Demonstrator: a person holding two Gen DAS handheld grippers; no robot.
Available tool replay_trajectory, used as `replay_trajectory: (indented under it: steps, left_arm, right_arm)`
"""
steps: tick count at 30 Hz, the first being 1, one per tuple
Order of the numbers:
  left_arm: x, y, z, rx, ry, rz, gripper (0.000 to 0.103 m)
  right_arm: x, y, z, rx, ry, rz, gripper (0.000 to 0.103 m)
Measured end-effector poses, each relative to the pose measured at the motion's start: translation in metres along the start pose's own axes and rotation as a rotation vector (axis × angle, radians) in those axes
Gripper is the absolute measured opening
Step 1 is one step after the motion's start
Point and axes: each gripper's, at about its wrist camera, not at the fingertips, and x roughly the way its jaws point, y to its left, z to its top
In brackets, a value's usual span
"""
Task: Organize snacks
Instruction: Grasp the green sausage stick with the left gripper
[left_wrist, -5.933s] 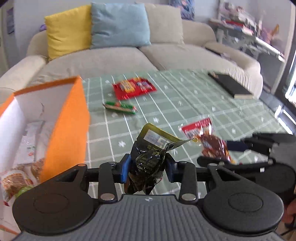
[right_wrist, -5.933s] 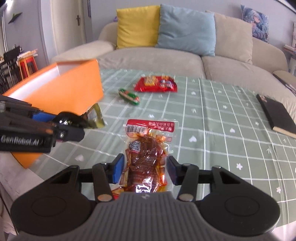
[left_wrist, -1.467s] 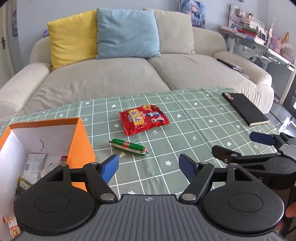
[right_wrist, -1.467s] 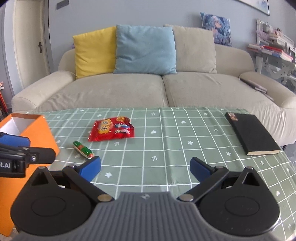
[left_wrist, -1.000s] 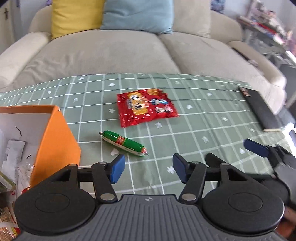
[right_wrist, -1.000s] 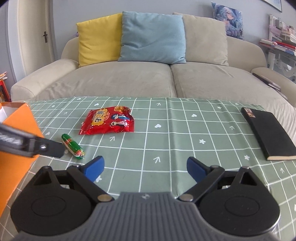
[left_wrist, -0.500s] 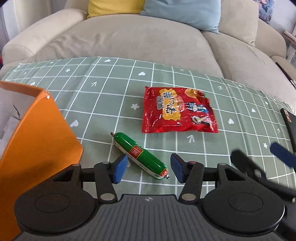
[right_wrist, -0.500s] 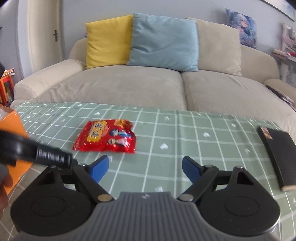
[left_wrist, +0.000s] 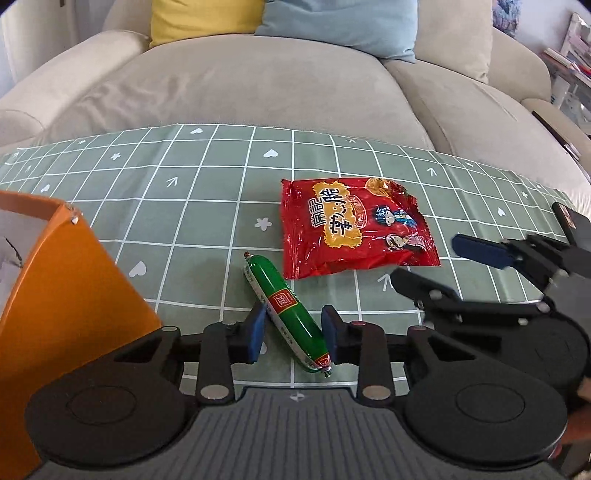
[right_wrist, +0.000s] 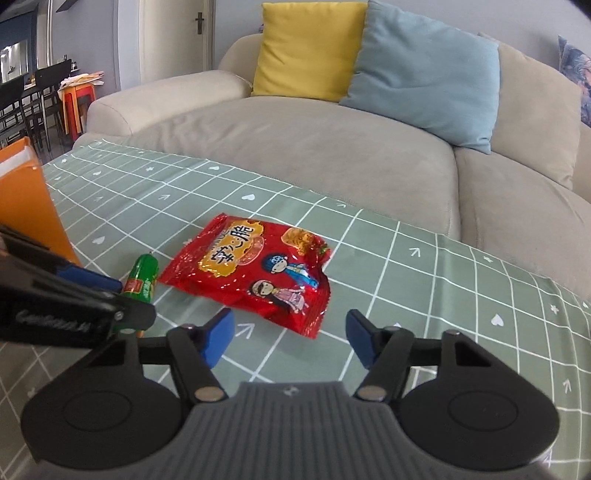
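Observation:
A green sausage stick (left_wrist: 286, 312) lies on the green checked tablecloth (left_wrist: 192, 206). My left gripper (left_wrist: 293, 332) is open with one blue pad on each side of the sausage, not closed on it. A red snack bag (left_wrist: 351, 227) lies flat just beyond it. In the right wrist view the red bag (right_wrist: 255, 267) lies just ahead of my open, empty right gripper (right_wrist: 288, 338), with the sausage (right_wrist: 142, 280) to its left, partly behind the left gripper. The orange box (left_wrist: 62, 295) with snacks inside stands at the left.
A beige sofa (right_wrist: 314, 147) with a yellow cushion (right_wrist: 306, 48) and a blue cushion (right_wrist: 424, 70) runs along the table's far edge. A black book (left_wrist: 570, 221) lies at the right edge of the table. My right gripper's fingers (left_wrist: 480, 251) reach in from the right.
My left gripper has moved forward and down so its pads now straddle the sausage. My right gripper has moved closer to the red bag. Both stay open.

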Motion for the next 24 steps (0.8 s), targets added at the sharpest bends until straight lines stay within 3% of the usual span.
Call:
replay_trajectory:
  steps: [1,3,7,8,9,13,24]
  left_arm:
    - [0.000,0.000,0.000,0.003,0.000,-0.001,0.036]
    - [0.000,0.000,0.000,0.010,0.000,-0.002,0.036]
    - [0.000,-0.001,-0.003,0.024,-0.012,-0.004,0.036]
    - [-0.001,-0.003,-0.005,0.035,-0.021,-0.001,0.036]
    - [-0.001,-0.004,-0.006,0.047,-0.031,0.001,0.036]
    - [-0.002,-0.005,-0.010,0.040,-0.039,-0.003,0.034]
    - [-0.026,-0.006,-0.038,0.045,0.000,-0.060,0.031]
  right_arm:
    - [0.004,-0.002,0.001,0.006,0.011,0.005,0.055]
    - [0.009,-0.004,0.001,0.025,0.032,0.019,0.031]
    - [0.008,0.001,-0.006,0.050,0.034,0.029,0.020]
    - [0.006,0.005,-0.008,0.040,0.031,0.019,0.009]
    - [0.004,0.009,-0.010,0.035,0.028,0.008,0.005]
    - [-0.005,0.017,-0.018,0.052,0.021,-0.007,0.000]
    - [-0.052,0.040,-0.041,0.111,0.090,-0.111,0.000]
